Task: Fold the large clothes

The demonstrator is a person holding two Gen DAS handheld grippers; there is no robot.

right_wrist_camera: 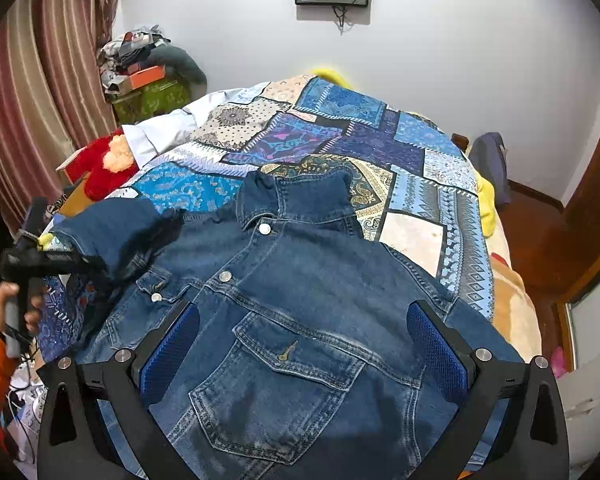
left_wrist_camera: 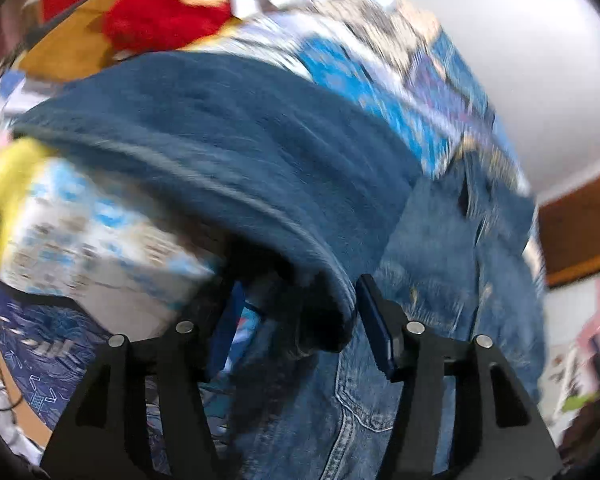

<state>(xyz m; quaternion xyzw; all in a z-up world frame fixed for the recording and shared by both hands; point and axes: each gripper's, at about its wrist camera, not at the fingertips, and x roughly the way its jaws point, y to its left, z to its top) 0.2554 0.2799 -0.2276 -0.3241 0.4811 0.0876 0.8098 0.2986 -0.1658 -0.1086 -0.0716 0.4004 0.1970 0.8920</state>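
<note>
Denim jacket (right_wrist_camera: 300, 320) covers patchwork quilt (right_wrist_camera: 420, 168), red plush (right_wrist_camera: 104, 168) beyond.

Left claw (left_wrist_camera: 296, 332) fingers spread apart, tilted; right claw (right_wrist_camera: 302, 356) fingers wide apart, angled downward

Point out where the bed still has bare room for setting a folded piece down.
Free quilt lies beyond the denim jacket collar, toward the wall, and along its right side. Crowded: left edge, with red plush toy, white cloth and left gripper.
</note>
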